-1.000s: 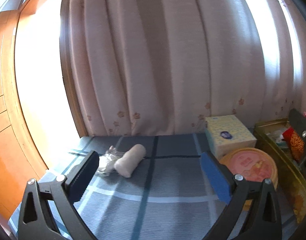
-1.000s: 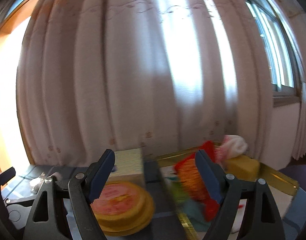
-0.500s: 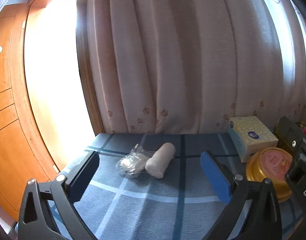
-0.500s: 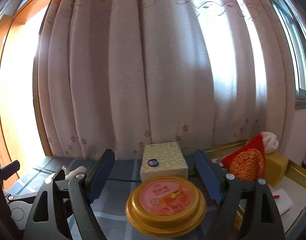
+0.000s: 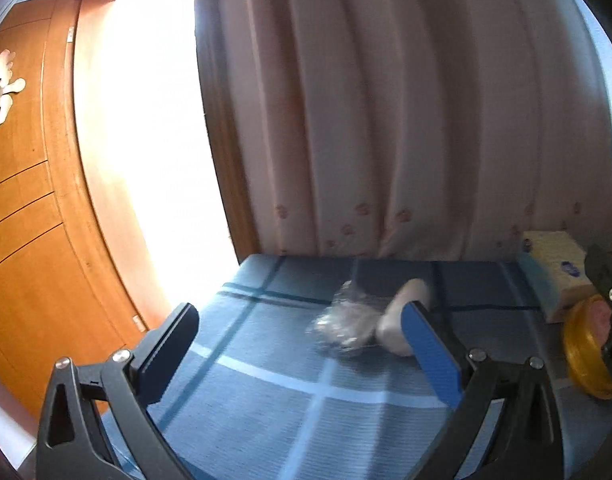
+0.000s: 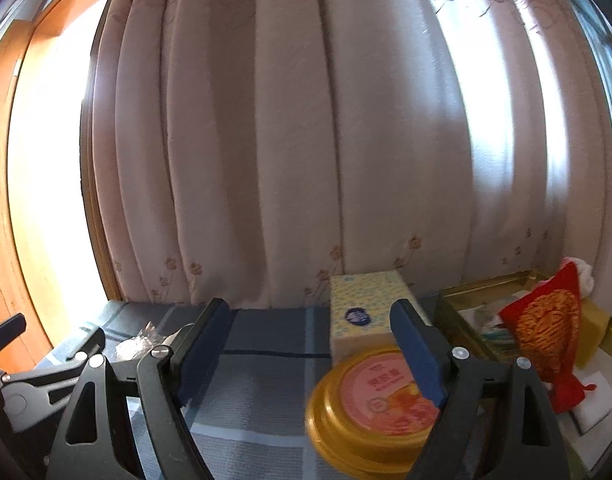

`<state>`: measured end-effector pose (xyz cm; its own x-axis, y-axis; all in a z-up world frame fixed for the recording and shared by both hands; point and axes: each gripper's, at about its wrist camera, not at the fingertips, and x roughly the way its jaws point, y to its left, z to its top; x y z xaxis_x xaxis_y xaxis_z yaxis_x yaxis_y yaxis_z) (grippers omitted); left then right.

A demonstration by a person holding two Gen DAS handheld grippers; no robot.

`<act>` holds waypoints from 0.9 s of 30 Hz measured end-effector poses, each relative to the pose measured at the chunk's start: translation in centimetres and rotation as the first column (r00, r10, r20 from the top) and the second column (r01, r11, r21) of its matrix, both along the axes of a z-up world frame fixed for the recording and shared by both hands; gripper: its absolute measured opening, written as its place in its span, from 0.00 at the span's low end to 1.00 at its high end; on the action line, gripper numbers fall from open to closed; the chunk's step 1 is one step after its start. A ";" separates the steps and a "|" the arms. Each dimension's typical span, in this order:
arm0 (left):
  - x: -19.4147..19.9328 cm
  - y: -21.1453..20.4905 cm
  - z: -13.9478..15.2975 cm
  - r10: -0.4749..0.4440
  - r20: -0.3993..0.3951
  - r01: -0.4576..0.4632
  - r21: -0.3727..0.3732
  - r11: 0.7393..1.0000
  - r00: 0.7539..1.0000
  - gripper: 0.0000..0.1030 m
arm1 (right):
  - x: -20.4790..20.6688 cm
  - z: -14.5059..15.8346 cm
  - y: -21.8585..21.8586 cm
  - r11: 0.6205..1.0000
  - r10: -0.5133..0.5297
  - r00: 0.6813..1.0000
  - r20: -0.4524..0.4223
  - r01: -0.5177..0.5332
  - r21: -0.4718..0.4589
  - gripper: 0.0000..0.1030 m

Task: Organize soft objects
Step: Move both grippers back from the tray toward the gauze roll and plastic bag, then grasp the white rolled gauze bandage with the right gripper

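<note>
On the blue cloth (image 5: 266, 380), both grippers (image 5: 302, 344) (image 6: 310, 344) apparently gape wide, empty.

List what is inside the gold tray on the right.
In the gold tray, a red and gold fish-shaped pouch stands out, with a yellow block and something white behind it. Papers lie on the floor; whatever sits under the pouch is covered.
</note>
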<state>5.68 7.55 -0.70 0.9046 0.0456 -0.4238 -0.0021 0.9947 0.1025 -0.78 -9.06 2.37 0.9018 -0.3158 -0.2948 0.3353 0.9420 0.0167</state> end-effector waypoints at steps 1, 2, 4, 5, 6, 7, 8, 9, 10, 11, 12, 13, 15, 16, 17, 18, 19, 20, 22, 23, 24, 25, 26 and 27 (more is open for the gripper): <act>0.3 0.3 -0.1 0.007 -0.010 -0.007 0.001 1.000 1.000 1.00 | 0.4 -0.1 0.2 1.000 0.014 1.000 -0.016 -0.014 0.002 0.82; 0.6 0.7 -0.2 0.013 -0.021 -0.013 0.000 1.000 1.000 0.99 | 1.0 -0.3 0.5 1.000 0.031 0.999 -0.032 -0.031 0.001 0.82; 1.2 1.5 -0.4 0.025 -0.041 -0.025 0.000 1.000 0.999 0.99 | 1.4 -0.3 0.9 0.999 0.052 0.998 -0.033 -0.052 0.003 0.82; 1.5 1.8 -0.5 0.033 -0.046 -0.033 0.009 0.999 0.998 0.99 | 1.8 -0.4 1.2 0.998 0.068 0.997 -0.039 -0.068 0.004 0.82; 1.7 2.0 -0.5 0.039 -0.049 -0.038 0.017 0.999 0.998 0.99 | 2.2 -0.5 1.4 0.997 0.081 0.995 -0.050 -0.081 0.006 0.82; 2.1 2.2 -0.6 0.049 -0.053 -0.048 0.027 0.998 0.997 0.99 | 2.7 -0.6 1.8 0.996 0.095 0.993 -0.069 -0.095 0.006 0.82; 2.4 2.5 -0.7 0.059 -0.059 -0.057 0.031 0.998 0.997 0.99 | 3.4 -0.7 2.2 0.994 0.111 0.989 -0.093 -0.110 0.010 0.82; 2.9 3.0 -0.9 0.071 -0.075 -0.069 0.028 0.997 0.995 0.99 | 3.9 -0.8 2.4 0.992 0.123 0.986 -0.108 -0.122 0.017 0.82; 3.3 3.2 -1.1 0.075 -0.090 -0.074 0.022 0.997 0.993 0.99 | 4.4 -0.9 2.7 0.991 0.135 0.984 -0.118 -0.133 0.026 0.82; 3.6 3.5 -1.2 0.078 -0.107 -0.077 0.014 0.997 0.991 0.99 | 4.9 -1.0 3.0 0.989 0.149 0.980 -0.130 -0.146 0.034 0.82; 4.2 3.8 -1.5 0.083 -0.135 -0.084 0.002 0.996 0.987 0.99 | 5.4 -1.1 3.3 0.987 0.159 0.977 -0.144 -0.155 0.039 0.82; 4.5 4.0 -1.6 0.090 -0.153 -0.091 -0.003 0.996 0.984 0.98 | 6.3 -1.4 3.6 0.985 0.172 0.970 -0.172 -0.166 0.052 0.82; 5.2 4.3 -1.7 0.110 -0.172 -0.111 -0.001 0.994 0.979 0.96 | 7.7 -1.9 3.9 0.980 0.196 0.955 -0.221 -0.181 0.085 0.82; 5.6 4.4 -1.8 0.127 -0.167 -0.127 0.014 0.992 0.978 0.95 | 8.7 -2.3 4.1 0.977 0.207 0.945 -0.253 -0.184 0.109 0.82; 6.1 4.4 -1.8 0.147 -0.158 -0.143 0.035 0.989 0.976 0.95 | 9.2 -2.5 4.1 0.975 0.214 0.939 -0.270 -0.187 0.123 0.82; 6.3 4.3 -1.7 0.156 -0.153 -0.151 0.045 0.988 0.976 0.95 | 9.9 -2.8 4.3 0.971 0.228 0.929 -0.291 -0.193 0.142 0.82; 6.8 4.3 -1.8 0.153 -0.162 -0.146 0.054 0.988 0.975 0.95 | 10.4 -3.1 4.4 0.967 0.238 0.922 -0.304 -0.197 0.160 0.82; 7.1 4.2 -1.8 0.155 -0.159 -0.146 0.064 0.987 0.975 0.95 | 10.8 -3.3 4.6 0.965 0.244 0.917 -0.316 -0.198 0.170 0.82; 7.9 4.1 -1.9 0.158 -0.158 -0.146 0.088 0.985 0.975 0.95 | 11.6 -3.8 4.6 0.961 0.256 0.907 -0.335 -0.201 0.191 0.82; 8.2 4.0 -1.9 0.161 -0.165 -0.147 0.094 0.985 0.973 0.95 | 12.2 -4.0 4.7 0.961 0.256 0.901 -0.350 -0.198 0.195 0.82; 8.6 4.1 -2.1 0.162 -0.178 -0.147 0.092 0.985 0.971 0.95 | 12.6 -4.2 4.7 0.961 0.254 0.898 -0.358 -0.194 0.195 0.82; 8.7 4.2 -2.1 0.162 -0.186 -0.148 0.088 0.985 0.969 0.95 | 13.0 -4.4 4.7 0.961 0.255 0.896 -0.363 -0.195 0.196 0.82; 8.5 4.2 -2.0 0.162 -0.193 -0.148 0.084 0.985 0.968 0.95 | 13.5 -4.5 4.8 0.961 0.256 0.892 -0.371 -0.194 0.197 0.82; 8.8 4.3 -2.1 0.165 -0.203 -0.151 0.080 0.985 0.965 0.95 | 13.9 -4.6 4.8 0.960 0.260 0.889 -0.377 -0.195 0.201 0.82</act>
<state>14.45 11.90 -2.76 0.7760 0.2135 -0.5935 -0.1308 0.9750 0.1797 13.13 -4.29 -2.27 0.7415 -0.0379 -0.6698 0.1209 0.9896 0.0778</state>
